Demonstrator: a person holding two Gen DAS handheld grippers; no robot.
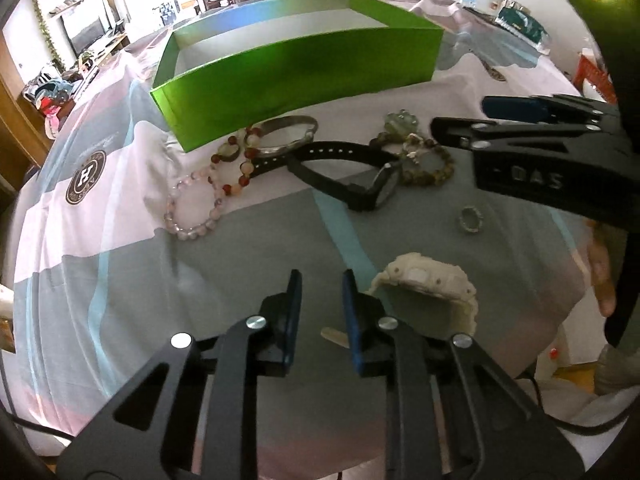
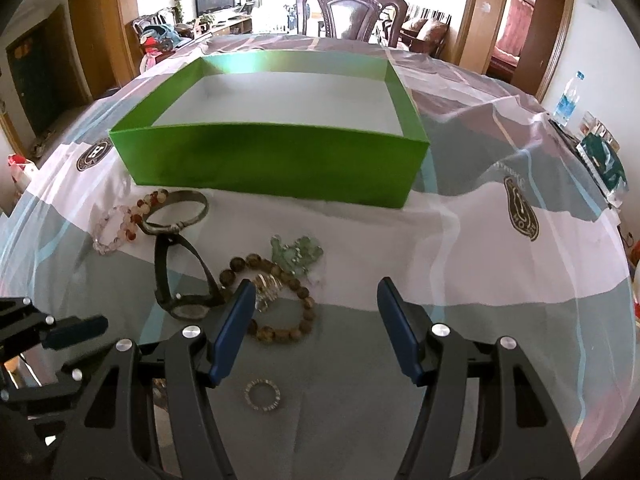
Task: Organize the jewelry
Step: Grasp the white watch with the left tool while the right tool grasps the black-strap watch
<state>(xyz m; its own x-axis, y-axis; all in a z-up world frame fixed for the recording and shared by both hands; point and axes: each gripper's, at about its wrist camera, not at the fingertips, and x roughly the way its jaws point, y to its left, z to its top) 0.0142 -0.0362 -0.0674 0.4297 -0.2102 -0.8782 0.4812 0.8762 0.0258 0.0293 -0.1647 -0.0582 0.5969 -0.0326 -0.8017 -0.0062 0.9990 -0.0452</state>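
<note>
An empty green box [image 1: 304, 76] [image 2: 276, 168] stands on the cloth. In front of it lie a pink bead bracelet [image 1: 192, 208] [image 2: 112, 230], a red bead bracelet [image 1: 240, 160] [image 2: 148, 204], a metal bangle [image 1: 286, 136] [image 2: 178, 212], a black watch [image 1: 352, 176] [image 2: 184, 280], a brown bead bracelet [image 1: 428, 164] [image 2: 280, 304], a green stone piece [image 1: 400, 120] [image 2: 296, 254], a small ring [image 1: 470, 220] [image 2: 262, 396] and a cream watch [image 1: 432, 284]. My left gripper [image 1: 320, 280] is open and empty, left of the cream watch. My right gripper [image 2: 316, 290] is open wide and empty, above the ring and brown bracelet.
The table has a pink, grey and white cloth [image 2: 500, 280]. A water bottle [image 2: 568, 98] and a dark packet [image 2: 604, 160] stand at the far right. A wooden chair [image 2: 352, 12] is behind the table.
</note>
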